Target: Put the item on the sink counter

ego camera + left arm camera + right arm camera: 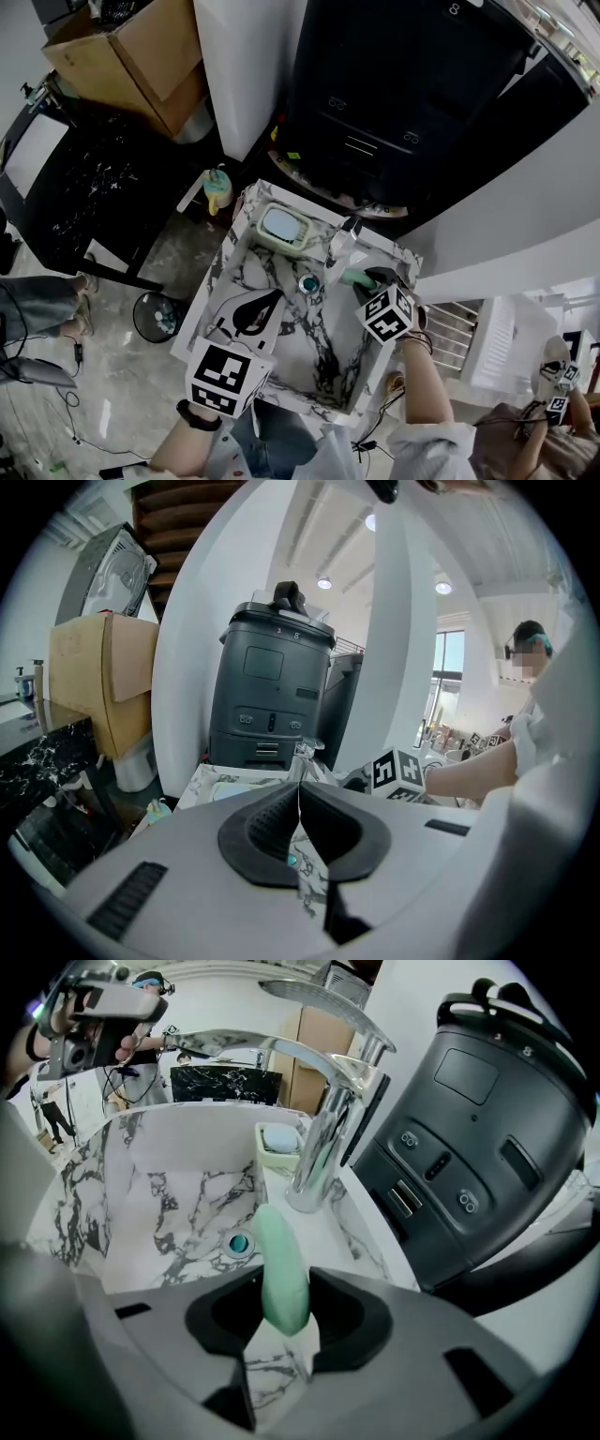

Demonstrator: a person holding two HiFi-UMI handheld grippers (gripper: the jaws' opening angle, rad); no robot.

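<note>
A pale green, elongated item (281, 1274) is clamped between the pads of my right gripper (281, 1314), which is shut on it. In the head view this gripper (362, 278) hangs over the right side of the white marble sink (221, 265), with the green item (353, 277) poking toward the chrome faucet (341, 246). The drain (238, 1242) lies below and left of the item. My left gripper (274, 300) hovers over the sink's near left part, jaws closed together and empty. In its own view, the left gripper (300, 803) has its pads meeting.
A green soap dish (284, 228) holding a pale bar sits on the sink's back rim, left of the faucet. Behind the sink stands a large black machine (403, 94). A small bottle (217, 190), cardboard box (131, 56), black table (94, 187) and bin (155, 317) lie to the left.
</note>
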